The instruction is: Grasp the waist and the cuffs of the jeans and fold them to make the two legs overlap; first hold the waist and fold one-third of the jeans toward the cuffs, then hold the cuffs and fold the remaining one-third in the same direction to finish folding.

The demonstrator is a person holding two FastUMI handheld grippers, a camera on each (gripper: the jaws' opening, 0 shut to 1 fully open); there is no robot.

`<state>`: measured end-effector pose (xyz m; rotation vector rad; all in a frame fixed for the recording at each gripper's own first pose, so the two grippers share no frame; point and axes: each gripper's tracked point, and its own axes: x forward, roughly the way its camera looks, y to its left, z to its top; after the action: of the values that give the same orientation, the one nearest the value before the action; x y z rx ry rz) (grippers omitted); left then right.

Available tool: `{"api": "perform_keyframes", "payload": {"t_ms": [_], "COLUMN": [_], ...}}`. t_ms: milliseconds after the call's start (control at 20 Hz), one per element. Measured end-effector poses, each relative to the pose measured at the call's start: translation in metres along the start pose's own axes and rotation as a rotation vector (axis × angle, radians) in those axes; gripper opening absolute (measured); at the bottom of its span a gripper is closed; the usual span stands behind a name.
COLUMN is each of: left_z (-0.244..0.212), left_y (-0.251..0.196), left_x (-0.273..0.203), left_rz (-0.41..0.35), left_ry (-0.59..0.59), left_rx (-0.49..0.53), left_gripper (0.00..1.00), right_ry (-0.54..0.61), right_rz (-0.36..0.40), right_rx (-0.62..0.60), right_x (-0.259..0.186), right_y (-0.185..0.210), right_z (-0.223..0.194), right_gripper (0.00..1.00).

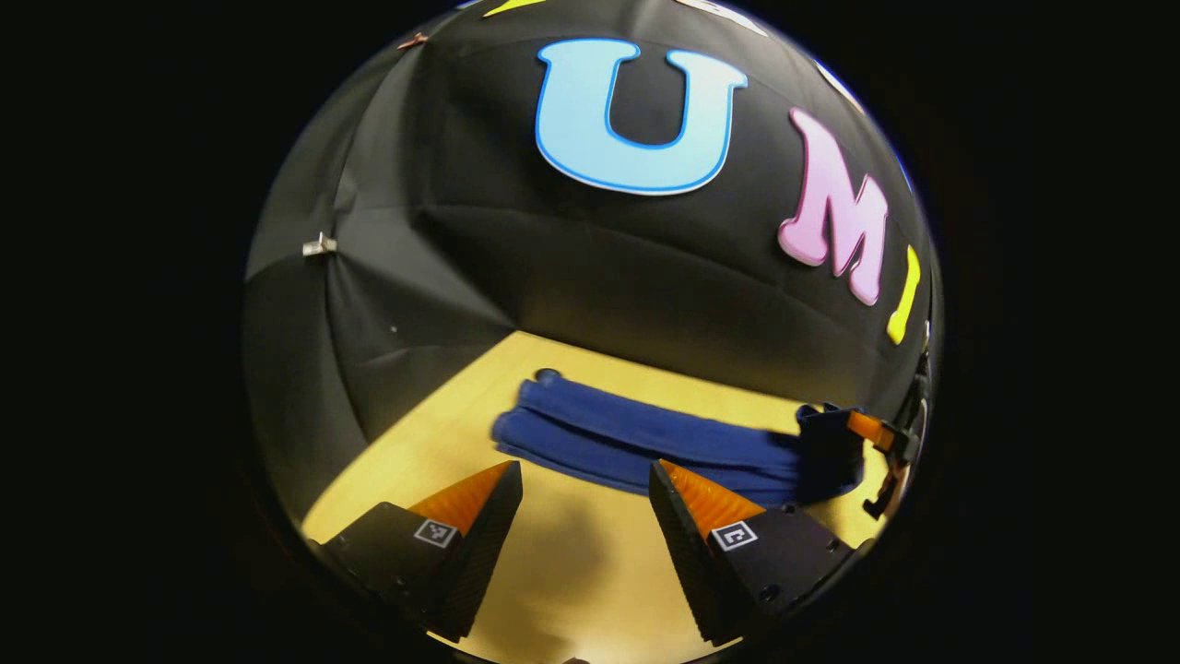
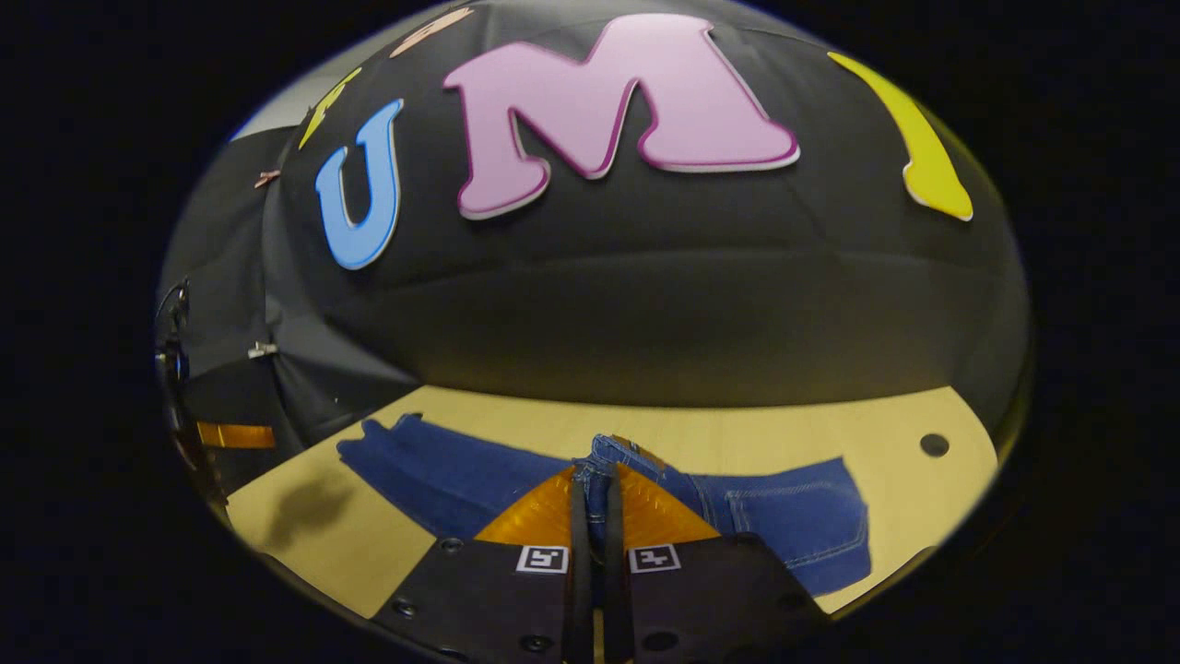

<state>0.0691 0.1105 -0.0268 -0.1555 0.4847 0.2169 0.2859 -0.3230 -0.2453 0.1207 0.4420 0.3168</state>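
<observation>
So the biggest thing here is the table (image 1: 562, 553), a pale wooden top with black cloth walls behind it, and there's a small round hole (image 2: 934, 444) in it over on the far right in the right gripper view. Lying across the table are the jeans (image 1: 645, 443), dark blue denim, stretched out sideways. In the left gripper view the two legs look stacked on each other, with the cuffs toward the left end, and the fabric bunches up at the right end where it rises off the wood. The right gripper view gives you the waist side: a back pocket (image 2: 802, 516) with lighter stitching lies flat to the right, and a fold of the waist area is pulled up into a little peak right at the fingertips. The right gripper (image 2: 595, 475) has its fingers squeezed nearly together with a pinch of that denim caught between them, so it's holding the jeans near the waist. You can also spot that same gripper at the right edge of the left gripper view, touching the bunched end. The left gripper (image 1: 585, 480) is spread wide with nothing in it, hovering above bare table just in front of the legs, its shadow dropping on the wood between the fingers.
</observation>
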Motion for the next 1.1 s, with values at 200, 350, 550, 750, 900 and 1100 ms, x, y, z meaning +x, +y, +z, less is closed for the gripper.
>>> {"api": "perform_keyframes", "payload": {"t_ms": [200,350,550,750,900,1100], "left_z": [0.009,0.015,-0.002,-0.021,-0.038,-0.043], "left_y": [0.023,0.034,0.052,0.055,0.057,0.062], "left_x": [0.03,0.063,0.117,0.158,0.177,0.185], "left_rz": [0.008,0.002,0.04,0.093,0.107,0.134], "left_ry": [-0.032,-0.031,0.057,0.13,0.176,0.189], "left_rx": [0.008,-0.012,-0.006,-0.031,-0.084,-0.103], "left_gripper": [0.82,0.81,0.81,0.81,0.81,0.87], "right_ry": [0.029,0.085,0.084,0.072,0.051,0.047], "right_rz": [-0.031,0.013,0.035,0.027,-0.007,-0.028], "right_rx": [-0.031,0.059,0.147,0.158,0.168,0.175], "right_x": [0.001,0.005,0.007,-0.007,-0.03,-0.058], "right_y": [0.004,0.015,0.031,0.029,0.014,-0.003], "right_z": [-0.011,-0.025,-0.031,-0.027,-0.023,-0.017], "right_gripper": [0.09,0.17,0.25,0.84,0.98,0.98]}}
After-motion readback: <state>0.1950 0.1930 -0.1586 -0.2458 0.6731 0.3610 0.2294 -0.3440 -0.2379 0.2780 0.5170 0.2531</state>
